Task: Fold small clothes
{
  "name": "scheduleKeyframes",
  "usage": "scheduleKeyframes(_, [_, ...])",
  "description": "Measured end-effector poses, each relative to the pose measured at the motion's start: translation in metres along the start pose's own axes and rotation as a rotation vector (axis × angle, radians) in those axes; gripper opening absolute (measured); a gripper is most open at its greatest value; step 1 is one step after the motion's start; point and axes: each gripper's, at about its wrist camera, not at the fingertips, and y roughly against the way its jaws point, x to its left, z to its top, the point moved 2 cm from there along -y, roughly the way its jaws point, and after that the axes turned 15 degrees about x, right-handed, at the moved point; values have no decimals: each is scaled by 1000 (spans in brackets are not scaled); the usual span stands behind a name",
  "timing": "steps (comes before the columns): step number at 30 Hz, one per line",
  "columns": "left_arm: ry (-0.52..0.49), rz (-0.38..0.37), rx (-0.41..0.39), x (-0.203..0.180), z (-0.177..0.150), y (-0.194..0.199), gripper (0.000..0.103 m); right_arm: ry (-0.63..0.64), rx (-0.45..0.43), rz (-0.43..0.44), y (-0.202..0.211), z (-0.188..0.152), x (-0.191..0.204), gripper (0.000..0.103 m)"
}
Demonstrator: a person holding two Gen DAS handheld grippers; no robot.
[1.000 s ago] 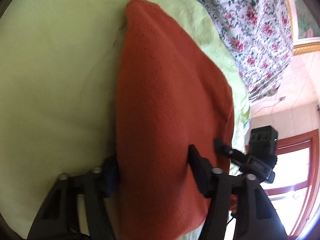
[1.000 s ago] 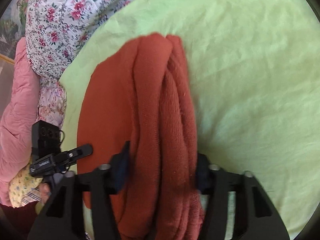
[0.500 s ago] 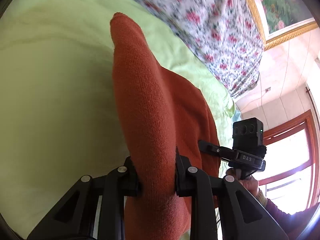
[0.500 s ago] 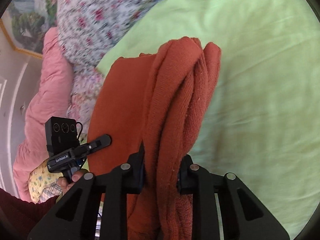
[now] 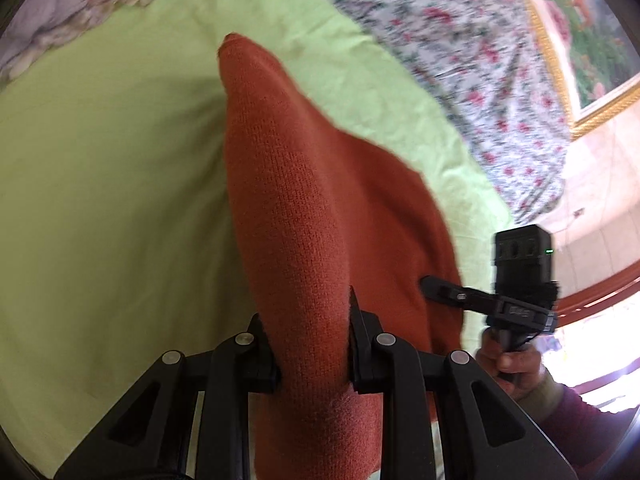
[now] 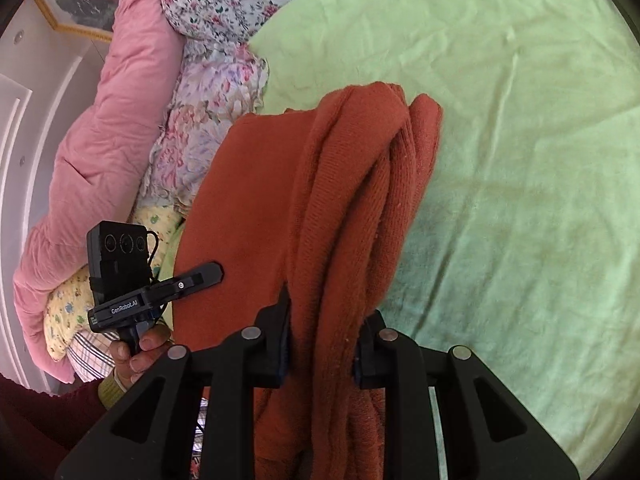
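Observation:
A rust-orange knitted garment (image 5: pixel 296 200) hangs between both grippers above a light green bedsheet (image 5: pixel 100 168). My left gripper (image 5: pixel 312 328) is shut on one folded edge of it. My right gripper (image 6: pixel 324 332) is shut on the other edge, where several bunched layers (image 6: pixel 360 208) pass between the fingers. The cloth stretches flat between the two grippers (image 6: pixel 248 208). Each gripper shows in the other's view: the right one at the lower right (image 5: pixel 480 296), the left one at the lower left (image 6: pixel 176 284).
The green sheet (image 6: pixel 520 160) covers the bed. A floral quilt (image 5: pixel 460 40) and a pink duvet (image 6: pixel 100 140) lie piled along the bed's far side. A yellow patterned cloth (image 6: pixel 68 308) lies under the pink duvet. A framed picture (image 5: pixel 580 20) hangs on the wall.
Both grippers closed on the orange garment, which lay flat on the sheet a second ago, and have lifted its edges up off the bed.

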Motion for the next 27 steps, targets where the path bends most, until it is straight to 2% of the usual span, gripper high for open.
scheduleKeyframes(1, [8,15,7,5,0,-6,25,-7,5,-8,-4,0,-3,24])
scheduleKeyframes(4, [40,48,20,14,0,-19,36,-49,29,-49,-13,-1,-18,26])
scheduleKeyframes(5, [45,56,18,14,-1,-20,40,-54,35,-56,-16,-3,-22,27])
scheduleKeyframes(9, [58,91,29,13,-8,-17,48,-78,31,-92,-10,-5,-22,37])
scheduleKeyframes(12, [58,119,21,9,-16,-8,49,-76,7,-162,1,-7,-12,41])
scheduleKeyframes(15, [63,136,4,7,-27,5,50,-81,-63,-219,23,-13,-3,41])
scheduleKeyframes(19, [77,138,-10,10,-43,21,50,-66,-170,-236,47,-19,13,41])
scheduleKeyframes(27, [59,199,6,4,-64,28,50,-46,-159,-263,30,3,32,41])
